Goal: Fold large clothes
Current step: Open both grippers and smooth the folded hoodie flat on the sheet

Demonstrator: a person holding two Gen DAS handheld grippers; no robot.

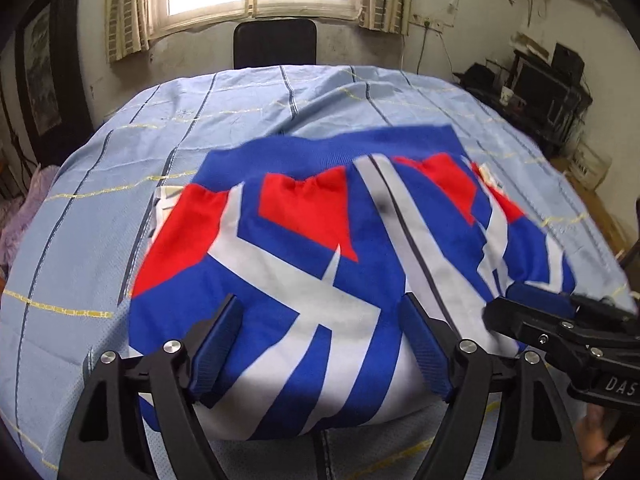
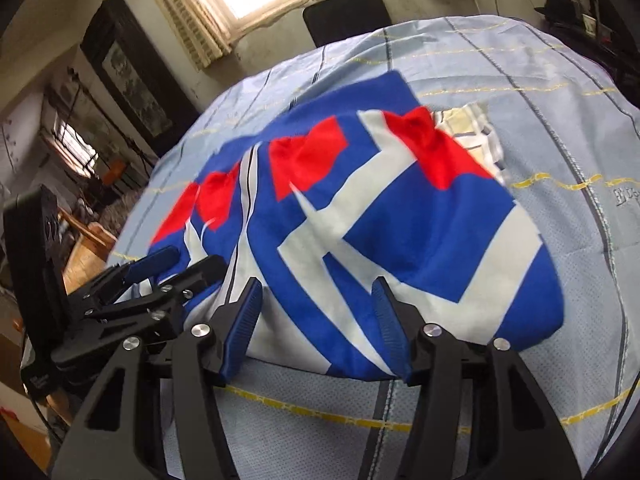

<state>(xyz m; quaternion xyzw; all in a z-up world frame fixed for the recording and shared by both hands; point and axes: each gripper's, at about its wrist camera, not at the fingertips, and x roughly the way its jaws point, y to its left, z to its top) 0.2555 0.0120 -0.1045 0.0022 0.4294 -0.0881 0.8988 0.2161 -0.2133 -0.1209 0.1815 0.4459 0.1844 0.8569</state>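
Black left tongs point(image 1: 320, 344) with blue pads are spread wide over the near edge of the big blue, red and white jacket point(image 1: 320, 248) – right tongs point(image 2: 316, 320) spread too, pinching nothing. It lies on the light blue checked tabletop point(image 2: 520, 92). Next move, I think: pinch that edge, fold it over. No boxes or baskets here.

Folded blue, red and white garment point(image 1: 320, 264) on the bed.
It lies in a puffy, rounded bundle (bold geometric blocks and stripes), dark zip line running up its top, near edge curled under.
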